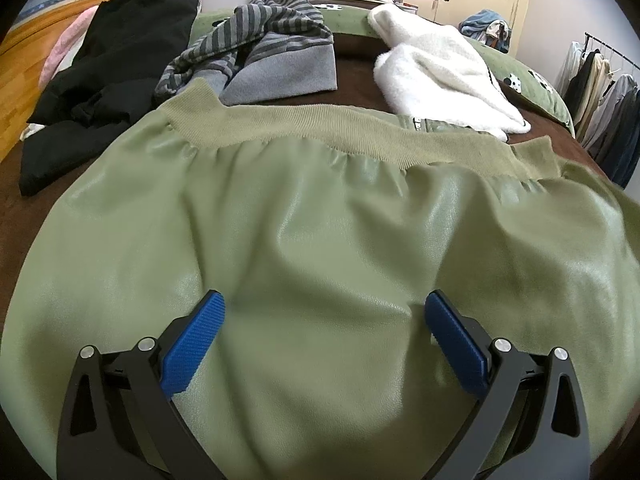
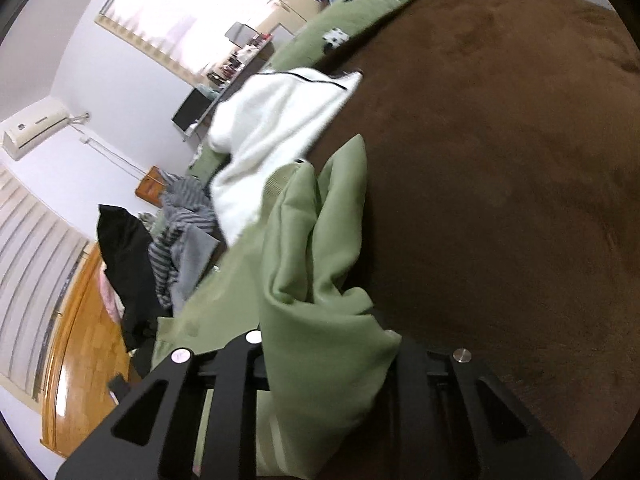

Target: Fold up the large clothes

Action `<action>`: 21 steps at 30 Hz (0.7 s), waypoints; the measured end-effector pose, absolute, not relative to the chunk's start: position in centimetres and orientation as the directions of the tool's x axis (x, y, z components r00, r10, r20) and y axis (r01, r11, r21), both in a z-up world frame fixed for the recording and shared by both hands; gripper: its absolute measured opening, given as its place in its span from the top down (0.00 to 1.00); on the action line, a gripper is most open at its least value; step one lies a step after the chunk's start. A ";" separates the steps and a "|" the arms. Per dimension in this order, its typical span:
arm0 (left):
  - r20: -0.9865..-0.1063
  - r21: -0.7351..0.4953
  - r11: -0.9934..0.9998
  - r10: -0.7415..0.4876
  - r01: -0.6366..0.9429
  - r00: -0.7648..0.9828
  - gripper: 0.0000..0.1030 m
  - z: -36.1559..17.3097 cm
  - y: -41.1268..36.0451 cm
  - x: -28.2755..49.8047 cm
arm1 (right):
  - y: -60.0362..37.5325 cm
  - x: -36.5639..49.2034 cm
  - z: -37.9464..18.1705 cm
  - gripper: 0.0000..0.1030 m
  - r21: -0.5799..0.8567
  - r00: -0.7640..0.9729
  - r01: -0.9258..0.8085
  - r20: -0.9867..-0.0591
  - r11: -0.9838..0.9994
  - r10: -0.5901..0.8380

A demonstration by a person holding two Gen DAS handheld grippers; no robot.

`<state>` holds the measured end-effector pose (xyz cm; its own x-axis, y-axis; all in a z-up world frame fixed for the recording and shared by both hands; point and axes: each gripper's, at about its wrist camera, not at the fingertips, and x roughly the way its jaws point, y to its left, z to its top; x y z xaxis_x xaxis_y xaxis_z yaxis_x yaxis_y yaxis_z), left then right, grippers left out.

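A large olive-green jacket with a ribbed knit hem lies spread on the brown bed cover. My left gripper hovers just over its smooth back, blue pads wide apart and nothing between them. In the right wrist view, a bunched part of the same green jacket rises from between the black arms of my right gripper. That gripper is shut on the fabric, which covers its pads. The lifted cloth hangs over the brown cover.
Behind the jacket lie a striped grey sweater, a white fleece garment and a black garment at the left. A green quilt lies at the bed's far end, and clothes hang on a rack at the right. Wooden floor borders the bed.
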<state>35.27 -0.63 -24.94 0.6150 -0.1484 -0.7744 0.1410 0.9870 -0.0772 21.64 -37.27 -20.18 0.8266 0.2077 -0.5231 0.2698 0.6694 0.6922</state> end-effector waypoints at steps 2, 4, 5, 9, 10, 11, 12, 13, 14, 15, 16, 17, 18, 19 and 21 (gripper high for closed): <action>-0.776 -0.082 0.987 -0.150 0.138 0.613 0.06 -24.8 -0.5 35.3 | -36.7 21.7 -18.8 0.80 0.690 0.837 0.247 -0.506 0.680 0.209; -0.776 -0.090 0.987 -0.154 0.135 0.611 0.06 -24.7 -0.3 35.3 | -36.0 21.8 -17.2 0.80 0.689 0.848 0.220 -0.486 0.691 0.214; -0.776 -0.094 0.987 -0.156 0.133 0.611 0.06 -24.5 -0.2 35.2 | -35.7 21.8 -16.6 0.81 0.687 0.851 0.210 -0.479 0.695 0.215; -0.773 -0.110 0.987 -0.161 0.120 0.614 0.06 -24.1 0.6 35.0 | -33.6 22.2 -13.3 0.81 0.668 0.867 0.150 -0.443 0.729 0.228; -0.772 -0.111 0.987 -0.160 0.117 0.616 0.06 -24.0 0.9 34.9 | -33.1 22.3 -12.6 0.81 0.664 0.870 0.139 -0.437 0.735 0.230; -0.771 -0.111 0.987 -0.159 0.115 0.617 0.06 -23.8 1.2 34.8 | -32.4 22.4 -11.7 0.81 0.656 0.873 0.121 -0.428 0.745 0.235; -0.769 -0.108 0.988 -0.156 0.115 0.620 0.06 -23.6 1.5 34.6 | -32.0 22.5 -11.2 0.81 0.648 0.875 0.111 -0.423 0.753 0.235; -0.768 -0.104 0.988 -0.152 0.113 0.622 0.06 -23.4 1.9 34.4 | -31.4 22.7 -10.6 0.81 0.638 0.877 0.099 -0.419 0.763 0.236; -0.766 -0.105 0.988 -0.150 0.109 0.625 0.06 -23.2 2.3 34.3 | -30.6 22.8 -9.8 0.81 0.622 0.879 0.086 -0.415 0.778 0.235; -0.763 -0.110 0.988 -0.153 0.107 0.627 0.06 -22.9 2.8 34.0 | -30.1 22.9 -9.3 0.81 0.614 0.880 0.078 -0.413 0.785 0.235; -0.760 -0.111 0.988 -0.154 0.107 0.631 0.06 -22.6 3.2 33.8 | -29.7 23.0 -8.9 0.81 0.609 0.881 0.069 -0.408 0.790 0.238; -0.757 -0.105 0.989 -0.148 0.105 0.636 0.06 -22.3 3.7 33.6 | -29.1 23.1 -8.4 0.81 0.607 0.882 0.062 -0.404 0.793 0.241; -0.754 -0.095 0.990 -0.137 0.100 0.642 0.06 -21.9 4.4 33.1 | -28.5 23.3 -7.9 0.81 0.600 0.883 0.053 -0.402 0.798 0.243; -0.753 -0.096 0.991 -0.135 0.096 0.643 0.06 -21.6 5.0 32.9 | -28.0 23.4 -7.4 0.81 0.594 0.884 0.044 -0.399 0.804 0.246; -0.752 -0.103 0.991 -0.131 0.082 0.645 0.06 -21.0 6.5 32.2 | -26.9 23.7 -6.4 0.81 0.582 0.884 0.026 -0.393 0.813 0.254</action>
